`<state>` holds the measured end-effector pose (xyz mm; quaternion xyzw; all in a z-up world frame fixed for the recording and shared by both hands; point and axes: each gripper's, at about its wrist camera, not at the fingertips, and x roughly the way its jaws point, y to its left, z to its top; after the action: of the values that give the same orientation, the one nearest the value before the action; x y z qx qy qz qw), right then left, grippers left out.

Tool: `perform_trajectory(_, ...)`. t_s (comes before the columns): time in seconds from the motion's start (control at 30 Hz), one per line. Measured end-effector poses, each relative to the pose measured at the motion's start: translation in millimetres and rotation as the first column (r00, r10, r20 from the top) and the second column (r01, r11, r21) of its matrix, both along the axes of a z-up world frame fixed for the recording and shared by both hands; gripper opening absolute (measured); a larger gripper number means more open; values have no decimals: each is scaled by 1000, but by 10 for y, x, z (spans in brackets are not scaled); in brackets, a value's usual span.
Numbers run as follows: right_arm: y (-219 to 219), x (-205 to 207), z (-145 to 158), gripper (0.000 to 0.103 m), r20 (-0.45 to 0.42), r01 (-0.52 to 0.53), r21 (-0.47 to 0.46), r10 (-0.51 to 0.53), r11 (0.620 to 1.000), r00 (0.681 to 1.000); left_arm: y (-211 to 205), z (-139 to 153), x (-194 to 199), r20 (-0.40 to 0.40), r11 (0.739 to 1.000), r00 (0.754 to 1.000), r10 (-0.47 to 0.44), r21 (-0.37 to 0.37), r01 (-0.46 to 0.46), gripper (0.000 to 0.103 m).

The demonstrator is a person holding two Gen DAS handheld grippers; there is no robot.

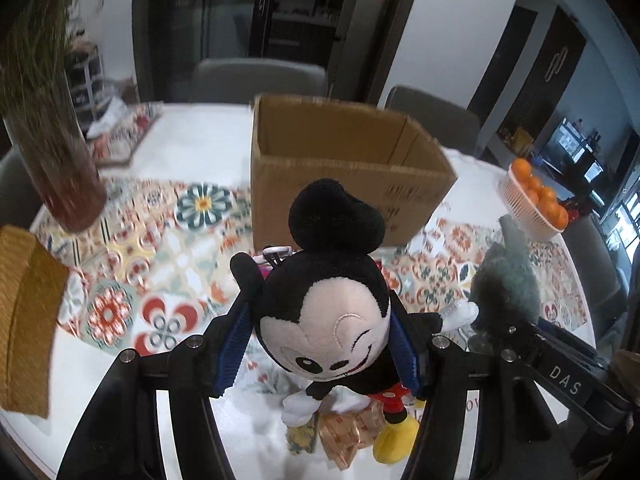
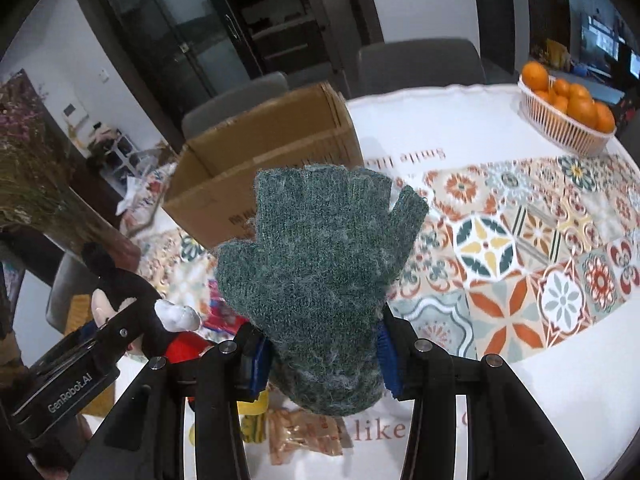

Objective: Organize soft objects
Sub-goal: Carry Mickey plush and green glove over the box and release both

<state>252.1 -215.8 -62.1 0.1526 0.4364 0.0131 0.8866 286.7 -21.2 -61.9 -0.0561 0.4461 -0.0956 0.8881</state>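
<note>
My left gripper (image 1: 324, 344) is shut on a black, white and red mouse plush toy (image 1: 332, 312), its blue pads pressing both sides of the head; the toy hangs above the table. My right gripper (image 2: 324, 356) is shut on a dark green knitted glove (image 2: 320, 272), held upright with its fingers pointing up. An open, empty cardboard box (image 1: 340, 168) stands on the patterned tablecloth just beyond both grippers; it is also in the right wrist view (image 2: 264, 160). The glove (image 1: 508, 280) shows at the right of the left wrist view, the plush toy (image 2: 132, 312) at the left of the right wrist view.
A white basket of oranges (image 2: 568, 108) sits at the table's far right. A vase of dried grass (image 1: 52, 128) stands at the left, with a mustard woven thing (image 1: 28, 320) beside it. Snack packets (image 1: 340, 432) lie on the table below the toy. Grey chairs (image 1: 260, 80) stand behind the table.
</note>
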Motion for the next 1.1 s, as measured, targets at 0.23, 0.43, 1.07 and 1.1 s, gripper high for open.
perform_trajectory(0.23, 31, 64, 279, 45, 78, -18, -11, 19, 1000, 997, 11, 336, 40, 104, 1000, 995, -6, 20, 4, 62)
perform_trajectory(0.43, 71, 210, 528, 45, 139, -29, -25, 32, 999, 990, 23, 550, 216, 159, 1000, 987, -7, 16, 5, 62)
perform_trajectory(1.07, 57, 922, 998, 45, 204, -87, -88, 103, 992, 973, -28, 1001, 954, 255, 999, 967, 27, 26, -35, 62)
perform_trajectory(1.1, 59, 956, 1000, 45, 204, -89, -95, 107, 991, 973, -34, 1010, 998, 254, 999, 967, 32, 25, -40, 62)
